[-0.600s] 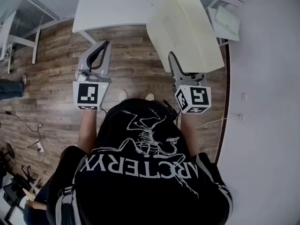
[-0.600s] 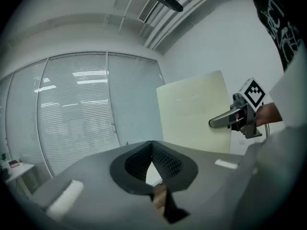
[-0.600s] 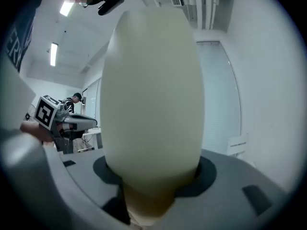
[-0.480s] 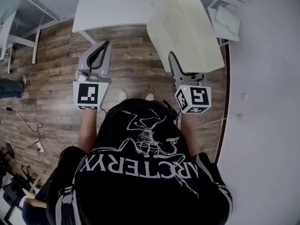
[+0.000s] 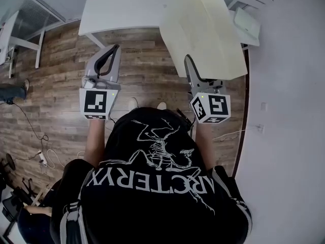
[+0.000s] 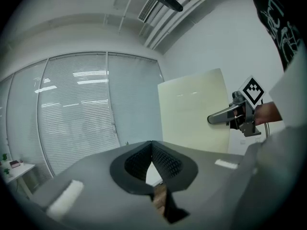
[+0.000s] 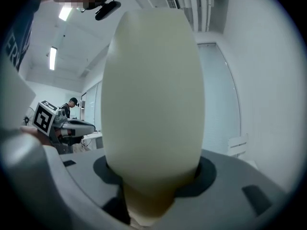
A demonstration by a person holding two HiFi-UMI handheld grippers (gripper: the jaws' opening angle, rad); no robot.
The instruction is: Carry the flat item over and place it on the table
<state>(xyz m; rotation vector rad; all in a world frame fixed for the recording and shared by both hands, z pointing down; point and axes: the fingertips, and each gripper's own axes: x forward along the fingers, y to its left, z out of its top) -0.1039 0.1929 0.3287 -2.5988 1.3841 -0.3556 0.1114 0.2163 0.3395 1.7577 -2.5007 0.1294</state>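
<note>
A large flat cream board (image 5: 203, 27) stands on edge, its lower edge clamped in my right gripper (image 5: 187, 61), which is shut on it. In the right gripper view the board (image 7: 153, 90) fills the middle and rises out of the jaws (image 7: 151, 186). It leans over the near corner of the white table (image 5: 122, 6) ahead. My left gripper (image 5: 116, 48) hangs to the left over the wood floor, shut with its tips touching and nothing between them (image 6: 152, 143). From the left gripper view the board (image 6: 192, 114) shows upright at the right.
A white wall (image 5: 289, 111) runs along the right, with a white chair (image 5: 246, 22) at the far right corner. Cables (image 5: 35, 136) and someone's leg (image 5: 10, 93) lie on the floor at the left. Window blinds (image 6: 72, 109) stand ahead of the left gripper.
The right gripper and the board have shifted slightly to the right and forward. The left gripper has stayed put.
</note>
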